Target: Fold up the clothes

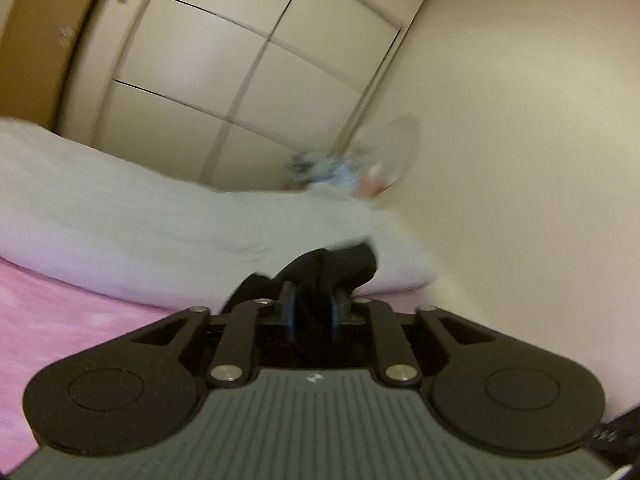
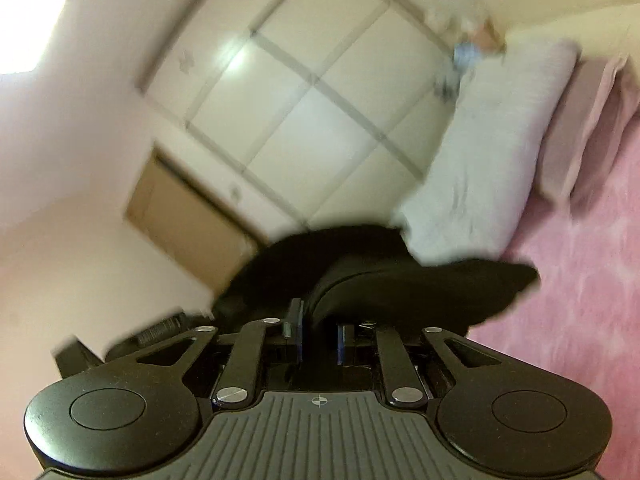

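Note:
A black garment (image 1: 340,264) bunches up between the fingers of my left gripper (image 1: 314,306), which is shut on it and raised above the pink bed. In the right wrist view the same black garment (image 2: 400,280) spreads wide across the fingers and hangs off to the right. My right gripper (image 2: 320,336) is shut on a fold of it. Both views are blurred and tilted, and the rest of the garment is hidden below the gripper bodies.
A pink bed sheet (image 1: 60,320) and a rolled white duvet (image 1: 140,220) lie ahead, also seen as the duvet (image 2: 480,152) and sheet (image 2: 580,300). Behind stands a cream wardrobe (image 1: 240,80). A small pile of clothes (image 1: 340,168) lies at the far corner.

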Tool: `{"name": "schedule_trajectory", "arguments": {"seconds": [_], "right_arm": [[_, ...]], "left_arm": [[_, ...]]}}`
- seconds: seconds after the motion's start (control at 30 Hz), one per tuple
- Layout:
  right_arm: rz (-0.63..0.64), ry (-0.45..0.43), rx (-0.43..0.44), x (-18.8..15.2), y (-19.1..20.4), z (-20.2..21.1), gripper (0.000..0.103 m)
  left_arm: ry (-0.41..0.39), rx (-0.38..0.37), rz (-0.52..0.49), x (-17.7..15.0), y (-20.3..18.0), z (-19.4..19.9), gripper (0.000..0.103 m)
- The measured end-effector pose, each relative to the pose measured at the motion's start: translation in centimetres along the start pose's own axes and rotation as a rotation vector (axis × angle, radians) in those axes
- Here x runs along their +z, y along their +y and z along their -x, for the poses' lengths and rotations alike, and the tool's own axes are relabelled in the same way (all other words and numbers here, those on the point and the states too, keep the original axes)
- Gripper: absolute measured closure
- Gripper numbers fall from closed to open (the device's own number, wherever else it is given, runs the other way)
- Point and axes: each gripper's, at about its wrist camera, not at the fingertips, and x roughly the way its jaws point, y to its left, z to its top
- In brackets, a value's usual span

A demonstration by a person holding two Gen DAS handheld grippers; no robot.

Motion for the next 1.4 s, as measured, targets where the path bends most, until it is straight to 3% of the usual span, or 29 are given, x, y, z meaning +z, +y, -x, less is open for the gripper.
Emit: {"name": "schedule_trajectory", "arguments": {"seconds": [0.03,0.1,0.2,0.27,0.43,0.6,0.7,0.9,1.2,1.4], "right_arm": [[0.017,0.079,-0.056,-1.3,0.9,-1.5,0.081],[0.076,0.256,-0.216,-4.6,1.8,-4.5,0.067],[0.149,0.460,-0.389,-9.4,1.5,-7.4,0.065],[0.228,0.543,-0.416,-12.2,1.6,-8.1,0.064],[0.330,0.736,-0.457,-18.3,-0.5,-7.4,0.064],[0.380,0.822,-0.454,-21.3,0.9,-4.9,0.064],[0.449,0.838,-0.431,-21.5,1.5,-4.2,0.063],[0.532,0.783,-0.365,-21.1,1.1,-0.1,0.063],[0.569,0.896,-0.351,-23.4,-2.9,5.2,0.062],[0.599,0.900,-0.344,-23.7,-3.2,7.4,0.062]], "left_arm": [[0.037,0.072,-0.038,-0.2,1.1,0.6,0.066],[0.121,0.220,-0.107,-1.1,3.5,1.5,0.064],[0.323,0.467,-0.147,-6.4,8.3,1.5,0.066],[0.428,0.565,-0.124,-10.1,11.1,2.4,0.066],[0.551,0.588,0.046,-17.4,14.3,7.8,0.066],[0.548,0.570,0.101,-20.6,13.6,12.5,0.066],[0.517,0.558,0.108,-20.9,11.7,13.3,0.066],[0.485,0.565,0.112,-23.3,7.3,13.6,0.065],[0.525,0.628,0.140,-29.5,1.4,17.4,0.065],[0.497,0.661,0.119,-30.5,-0.9,19.9,0.065]]}}
